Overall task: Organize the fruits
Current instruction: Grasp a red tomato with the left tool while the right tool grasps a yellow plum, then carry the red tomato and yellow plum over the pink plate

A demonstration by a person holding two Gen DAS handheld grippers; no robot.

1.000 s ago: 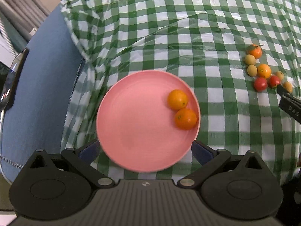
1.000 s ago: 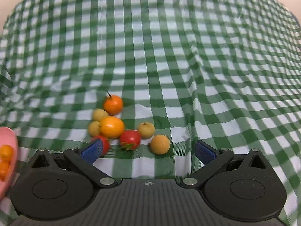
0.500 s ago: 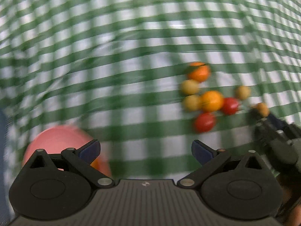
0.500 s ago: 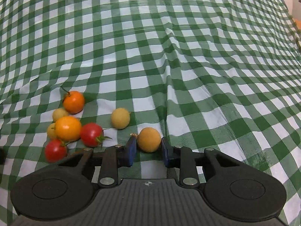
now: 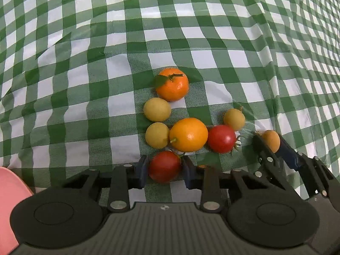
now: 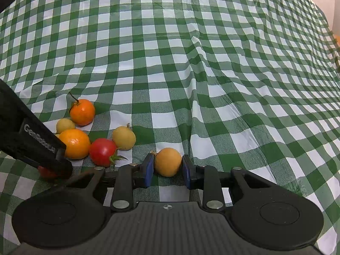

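Left gripper is closing around a red tomato that sits between its pads, soft and thin-skinned.
Right gripper pinches a small round yellow-orange fruit at its widest sides; smooth, light, probably easy to bruise.

A small orange-yellow fruit is clamped between the right gripper fingers. At nine o'clock, a red tomato is seen on the checked cloth.
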